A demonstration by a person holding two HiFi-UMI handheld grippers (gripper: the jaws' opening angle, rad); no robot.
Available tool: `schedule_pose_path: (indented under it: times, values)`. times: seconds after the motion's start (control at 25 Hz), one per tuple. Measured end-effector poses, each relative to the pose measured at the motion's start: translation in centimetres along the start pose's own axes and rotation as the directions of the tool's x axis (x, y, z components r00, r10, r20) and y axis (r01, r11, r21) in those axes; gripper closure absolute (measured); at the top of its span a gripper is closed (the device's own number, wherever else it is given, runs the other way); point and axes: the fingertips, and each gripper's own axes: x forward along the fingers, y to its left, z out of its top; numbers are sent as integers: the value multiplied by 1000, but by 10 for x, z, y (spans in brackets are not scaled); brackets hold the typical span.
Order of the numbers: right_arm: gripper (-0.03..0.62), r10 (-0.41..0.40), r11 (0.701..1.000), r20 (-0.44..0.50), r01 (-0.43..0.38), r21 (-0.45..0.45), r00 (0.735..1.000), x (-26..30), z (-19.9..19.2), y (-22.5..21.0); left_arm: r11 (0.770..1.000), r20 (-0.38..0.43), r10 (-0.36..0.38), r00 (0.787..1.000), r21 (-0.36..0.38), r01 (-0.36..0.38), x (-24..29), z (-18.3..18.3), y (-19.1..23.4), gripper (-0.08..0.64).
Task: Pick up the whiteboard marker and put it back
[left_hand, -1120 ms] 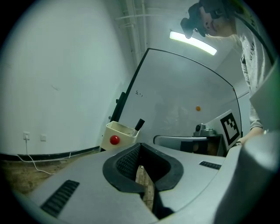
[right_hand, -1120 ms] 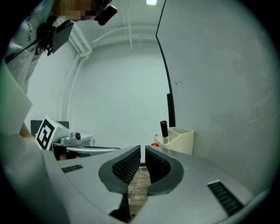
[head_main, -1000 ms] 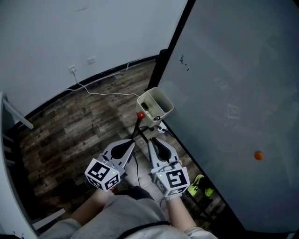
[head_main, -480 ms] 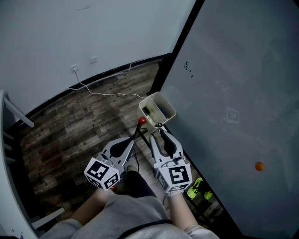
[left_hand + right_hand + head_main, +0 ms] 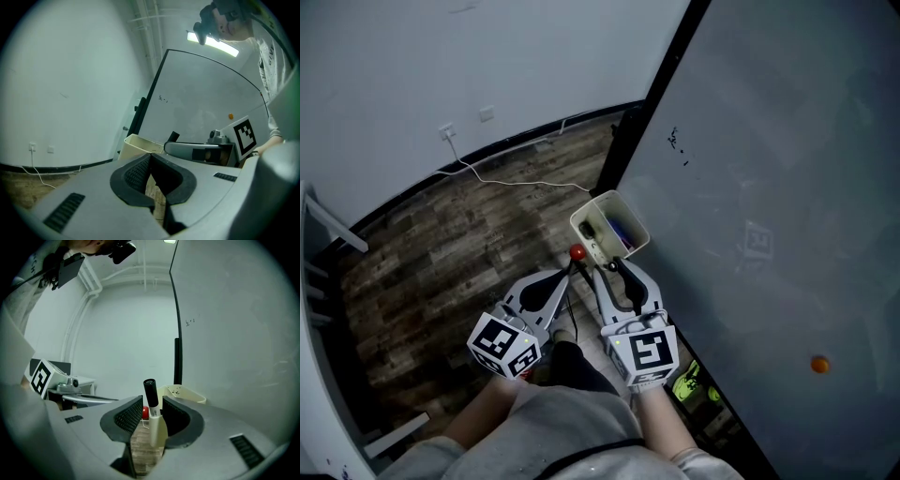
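Two tools are shown just short of the cream bin [image 5: 587, 208]. The left gripper [image 5: 150, 159] is held pressed together. The right gripper [image 5: 152, 401], closed a second earlier, has just been spread, and the whiteboard marker [image 5: 153, 427] is seen upright between its pads, unpinched.

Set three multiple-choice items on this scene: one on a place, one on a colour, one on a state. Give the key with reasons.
1. Where is the white-bodied marker?
A. Between the left hand-held gripper's jaws
B. Between the right hand-held gripper's jaws
C. Lying on the floor

2. What colour is the marker's cap?
A. Red
B. Green
C. Black

3. How do the left hand-held gripper's jaws stand?
A. Together, nothing between them
B. Wide apart
C. Closed on a ball

Key:
1 B: the marker stands upright between the jaws of the right hand-held gripper, which have just been opening.
2 C: the cap is black.
3 A: the left hand-held gripper shows its pads meeting at the tips, empty.
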Motion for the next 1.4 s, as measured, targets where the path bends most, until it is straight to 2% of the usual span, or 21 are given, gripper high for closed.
schedule_pose_path:
  times: [0.28,0.64,1.4]
  values:
    - [468,27,998,28,-25,-54,999,6,5,1,1000,-2,5,1000,-6,-5,13,5,6,549]
    - [505,33,992,33,-29,-120,999,8,6,0,1000,-9,-5,1000,-19,4,28,0,10,549]
    - [515,39,997,66,-34,-76,997,8,17,-14,999,-8,-19,1000,-26,19,41,0,11,549]
